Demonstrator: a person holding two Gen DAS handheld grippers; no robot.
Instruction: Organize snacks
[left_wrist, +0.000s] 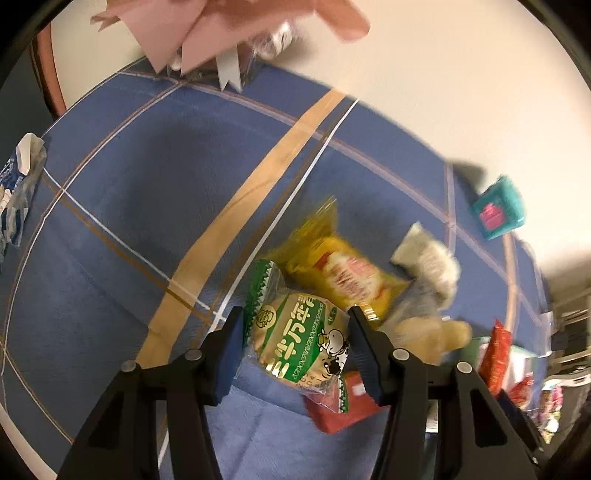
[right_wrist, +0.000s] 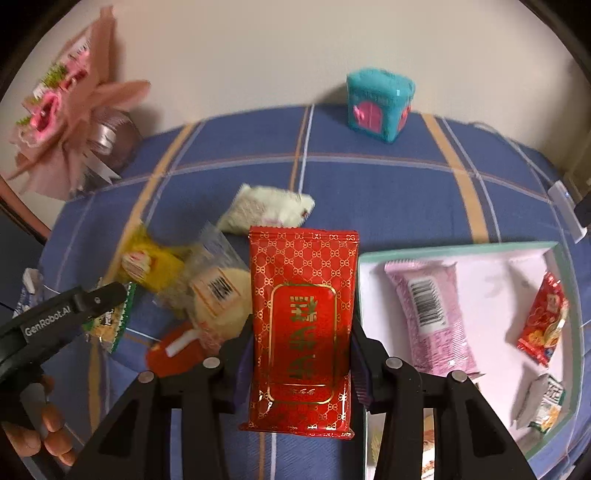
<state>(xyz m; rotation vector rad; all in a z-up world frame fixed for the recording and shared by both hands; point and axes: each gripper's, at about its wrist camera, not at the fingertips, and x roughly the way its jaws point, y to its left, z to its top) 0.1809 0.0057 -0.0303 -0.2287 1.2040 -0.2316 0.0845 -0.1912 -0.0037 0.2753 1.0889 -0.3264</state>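
My left gripper (left_wrist: 295, 325) is shut on a green-and-gold snack pack with a cow on it (left_wrist: 301, 336), held just above the blue checked cloth; it also shows at the left of the right wrist view (right_wrist: 110, 317). My right gripper (right_wrist: 303, 332) is shut on a tall red pack with gold print (right_wrist: 303, 328), held upright. Loose on the cloth lie a yellow pack (right_wrist: 147, 264), a clear-wrapped pale pastry (right_wrist: 218, 295), a white pack (right_wrist: 269, 210) and a small red pack (right_wrist: 173, 349). A white box with a green rim (right_wrist: 458, 251) at the right holds a pink pack (right_wrist: 432, 314), a red sachet (right_wrist: 546, 321) and another small pack (right_wrist: 546, 402).
A teal cube with pink doors (right_wrist: 380, 103) stands at the far edge by the wall. A pink bouquet (right_wrist: 62, 118) stands at the far left. A blue-and-white wrapper (left_wrist: 18, 184) lies at the left edge of the cloth.
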